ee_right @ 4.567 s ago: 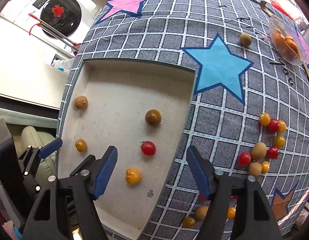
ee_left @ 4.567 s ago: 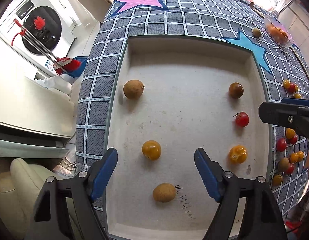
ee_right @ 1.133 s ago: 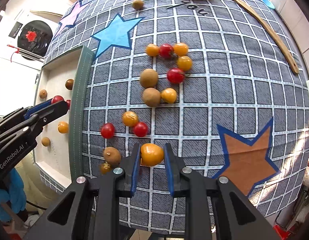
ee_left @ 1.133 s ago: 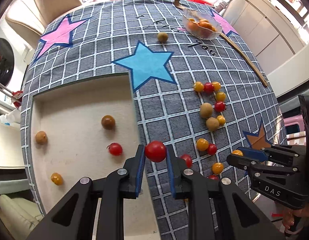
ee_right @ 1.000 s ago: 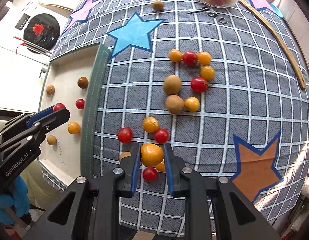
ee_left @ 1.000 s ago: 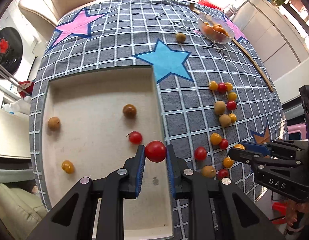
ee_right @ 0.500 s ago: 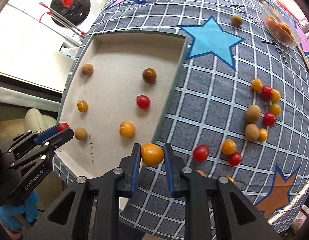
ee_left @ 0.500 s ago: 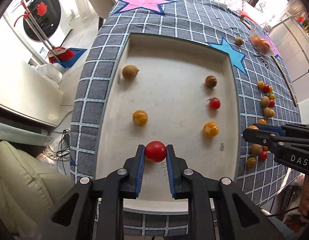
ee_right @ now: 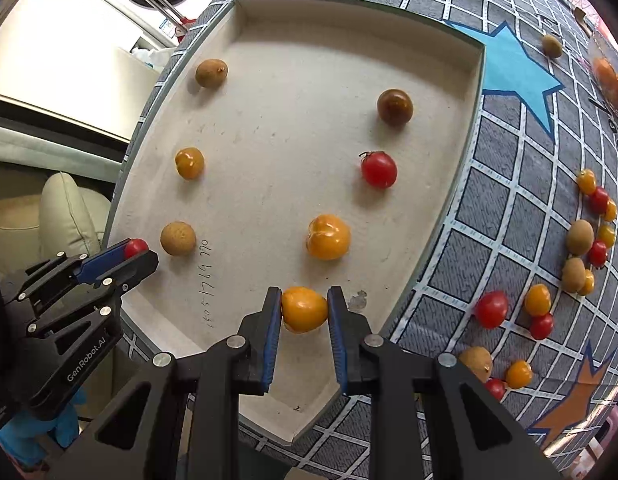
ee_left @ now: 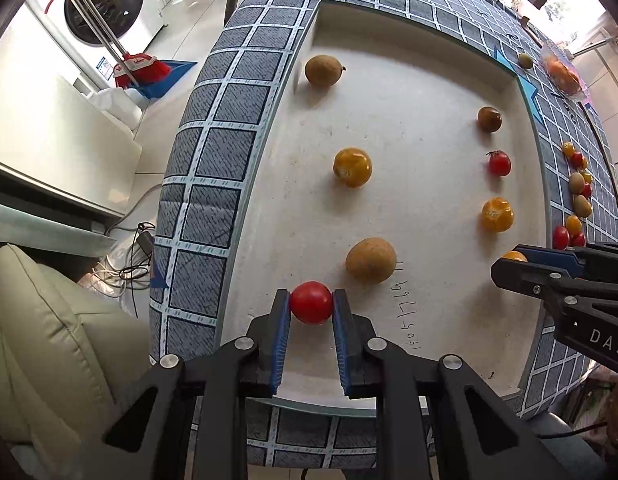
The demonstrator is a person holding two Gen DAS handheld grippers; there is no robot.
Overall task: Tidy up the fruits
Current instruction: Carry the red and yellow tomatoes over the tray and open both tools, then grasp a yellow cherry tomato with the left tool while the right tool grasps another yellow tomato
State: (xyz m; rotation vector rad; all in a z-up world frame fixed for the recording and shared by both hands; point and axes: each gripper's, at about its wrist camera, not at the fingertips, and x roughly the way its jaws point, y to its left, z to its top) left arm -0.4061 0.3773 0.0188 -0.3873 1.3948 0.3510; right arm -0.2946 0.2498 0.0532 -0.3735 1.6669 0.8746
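A red cherry tomato (ee_left: 311,302) sits pinched between the blue pads of the left gripper (ee_left: 311,308), right at the fingertips, over the near left part of the shallow beige tray (ee_left: 409,92). Just beyond it, slightly to its right, lies a tan longan (ee_left: 371,260); whether the held tomato touches the tray floor is hard to tell from this angle.

The right gripper (ee_right: 304,310) is likewise closed on a fruit, an orange cherry tomato (ee_right: 304,309) gripped at the fingertips above the tray's near right area, just short of another orange tomato (ee_right: 328,237) lying in the tray.

Farther out in the tray, one column holds a second longan (ee_left: 323,71) and a yellow tomato (ee_left: 352,167); the other holds a dark brown tomato (ee_right: 394,107) and a red tomato (ee_right: 379,169).

The tray rests on a grey checked tablecloth (ee_right: 489,184) with star patches. To the right of the tray, a loose cluster of red and orange tomatoes and longans (ee_right: 581,236) lies on the cloth.
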